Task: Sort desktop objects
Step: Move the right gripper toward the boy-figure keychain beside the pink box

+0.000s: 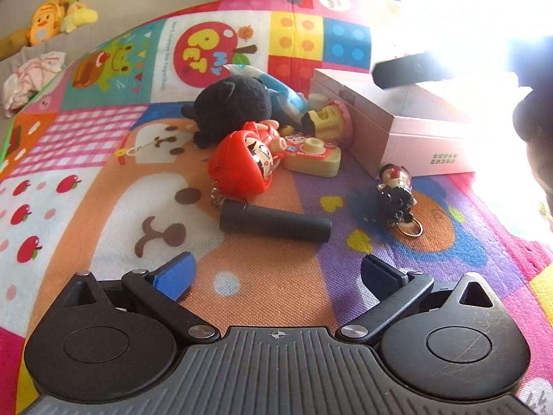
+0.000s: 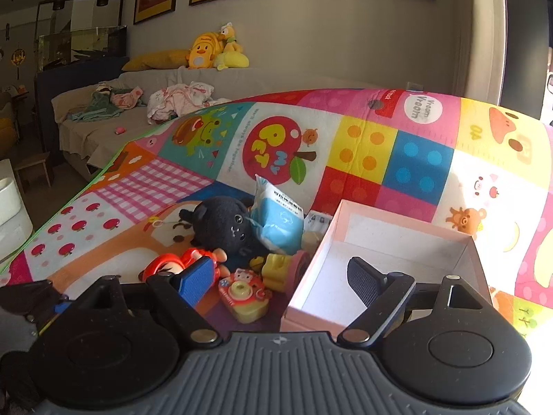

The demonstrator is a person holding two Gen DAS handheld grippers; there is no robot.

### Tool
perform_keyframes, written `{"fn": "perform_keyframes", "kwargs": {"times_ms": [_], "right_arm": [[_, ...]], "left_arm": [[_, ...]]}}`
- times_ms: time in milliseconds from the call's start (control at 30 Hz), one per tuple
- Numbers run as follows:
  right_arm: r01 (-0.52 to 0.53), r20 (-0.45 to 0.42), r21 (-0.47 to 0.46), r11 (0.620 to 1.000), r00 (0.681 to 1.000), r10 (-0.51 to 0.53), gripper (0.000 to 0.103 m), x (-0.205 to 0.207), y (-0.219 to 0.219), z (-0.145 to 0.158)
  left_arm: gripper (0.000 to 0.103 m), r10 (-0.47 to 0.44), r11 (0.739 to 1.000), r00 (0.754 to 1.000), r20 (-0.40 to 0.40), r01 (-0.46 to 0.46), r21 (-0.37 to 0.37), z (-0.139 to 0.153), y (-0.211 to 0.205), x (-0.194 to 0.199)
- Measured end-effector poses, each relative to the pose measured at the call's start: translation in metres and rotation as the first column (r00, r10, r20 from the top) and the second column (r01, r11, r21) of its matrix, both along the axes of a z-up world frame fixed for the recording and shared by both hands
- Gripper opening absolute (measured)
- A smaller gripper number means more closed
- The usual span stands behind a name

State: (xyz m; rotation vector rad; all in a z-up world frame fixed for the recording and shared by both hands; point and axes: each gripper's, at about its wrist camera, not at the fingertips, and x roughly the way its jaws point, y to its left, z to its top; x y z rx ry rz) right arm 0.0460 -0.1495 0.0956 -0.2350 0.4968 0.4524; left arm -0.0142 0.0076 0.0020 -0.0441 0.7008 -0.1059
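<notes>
1. Directly ahead of the left tool (image 1: 276,269), whose fingers are spread with nothing between them, one black cylinder (image 1: 274,223) lies crosswise on the play mat (image 1: 86,159).
2. Beyond it sits a cluster: one red daruma keychain (image 1: 242,164), one toy camera (image 1: 312,157), one black plush (image 1: 230,107), one blue pouch (image 1: 287,95).
3. One figure keychain (image 1: 395,190) lies to the right, beside the single pink box (image 1: 414,131).
4. Over that open box (image 2: 380,259) the right tool (image 2: 280,276) hangs, spread wide, gripping nothing.
</notes>
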Motion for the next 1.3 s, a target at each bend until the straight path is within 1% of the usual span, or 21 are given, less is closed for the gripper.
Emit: {"fn": "perform_keyframes", "kwargs": {"times_ms": [67,167,233,333,400,467,600,633,700,800,833,933,967,1000,1100,1133,1200,1233,1267,1300], "right_arm": [[0.004,-0.004,-0.006,1.0,1.0,-0.004,0.084,-0.011,-0.005,-0.006],[0.009,-0.111,0.044,0.999,0.994,-0.004,0.081,-0.005,-0.015,-0.016],[0.037,-0.157,0.076,0.996,0.987,-0.025,0.081,0.004,-0.019,-0.023],[0.061,-0.185,0.132,0.989,0.982,-0.036,0.081,0.018,-0.019,-0.029],[0.056,-0.199,0.166,0.984,0.98,-0.023,0.081,0.029,-0.013,-0.031],[0.055,-0.19,0.17,0.984,0.982,-0.022,0.081,0.037,-0.004,-0.032],[0.045,-0.173,0.093,0.995,0.985,-0.028,0.081,0.031,0.013,-0.038],[0.04,-0.167,0.06,0.997,0.986,-0.03,0.081,0.027,0.016,-0.041],[0.051,-0.146,-0.04,0.998,0.988,-0.056,0.081,0.015,0.019,-0.051],[0.088,-0.126,-0.161,0.983,0.986,-0.109,0.081,0.0,0.012,-0.067],[0.119,-0.11,-0.199,0.973,0.984,-0.143,0.081,-0.005,0.007,-0.072],[0.231,-0.025,-0.264,0.937,0.969,-0.246,0.08,-0.017,-0.01,-0.073],[0.254,-0.012,-0.258,0.932,0.964,-0.266,0.081,-0.019,-0.016,-0.072],[0.264,-0.017,-0.236,0.935,0.961,-0.276,0.081,-0.02,-0.02,-0.069],[0.249,-0.078,-0.13,0.96,0.962,-0.26,0.08,-0.018,-0.029,-0.061],[0.245,-0.101,-0.101,0.964,0.962,-0.254,0.08,-0.016,-0.028,-0.06],[0.261,-0.189,-0.025,0.965,0.947,-0.261,0.079,-0.007,-0.026,-0.059],[0.27,-0.225,0.005,0.963,0.938,-0.262,0.077,-0.002,-0.024,-0.06],[0.27,-0.244,0.007,0.963,0.934,-0.261,0.064,0.002,-0.02,-0.061],[0.268,-0.244,-0.016,0.963,0.933,-0.264,0.049,0.005,-0.016,-0.063]], "left_arm": [[0.103,0.001,1.0,1.0,0.0,-0.001,0.002,0.0,0.0,0.0],[0.103,0.001,1.0,1.0,-0.001,-0.001,0.009,0.0,0.0,0.0],[0.103,0.001,1.0,1.0,-0.003,-0.001,0.017,0.0,0.0,0.0],[0.103,0.002,1.0,1.0,-0.004,-0.002,0.022,0.0,-0.001,0.0],[0.103,0.001,1.0,1.0,-0.004,-0.001,0.023,0.0,-0.001,0.0],[0.103,0.002,1.0,1.0,-0.004,-0.001,0.021,0.0,0.0,0.0],[0.103,0.001,1.0,1.0,-0.004,-0.001,0.024,-0.001,-0.001,-0.001],[0.103,0.001,1.0,1.0,-0.004,-0.001,0.023,-0.001,-0.001,-0.001],[0.103,0.001,1.0,1.0,-0.003,-0.001,0.022,-0.001,-0.001,-0.001],[0.103,0.001,1.0,1.0,-0.003,-0.001,0.019,-0.001,-0.001,-0.001],[0.103,0.001,1.0,1.0,-0.003,-0.001,0.018,0.0,0.0,-0.001],[0.103,0.001,1.0,1.0,-0.004,-0.001,0.021,0.0,-0.001,0.0],[0.103,0.001,1.0,1.0,-0.004,-0.001,0.023,0.0,-0.001,0.0],[0.103,0.001,1.0,1.0,-0.005,-0.001,0.025,0.0,-0.001,0.0],[0.103,0.001,1.0,1.0,-0.006,-0.001,0.032,0.0,-0.002,0.0],[0.103,0.001,1.0,1.0,-0.006,-0.001,0.031,0.0,-0.002,0.0],[0.103,0.001,0.999,1.0,-0.007,-0.001,0.034,0.0,-0.003,0.0],[0.103,0.001,0.999,1.0,-0.007,-0.001,0.033,0.0,-0.002,0.0],[0.103,0.001,0.999,1.0,-0.007,0.0,0.033,0.0,-0.002,0.0],[0.103,0.001,0.999,1.0,-0.006,0.0,0.032,0.0,-0.003,0.0]]}}
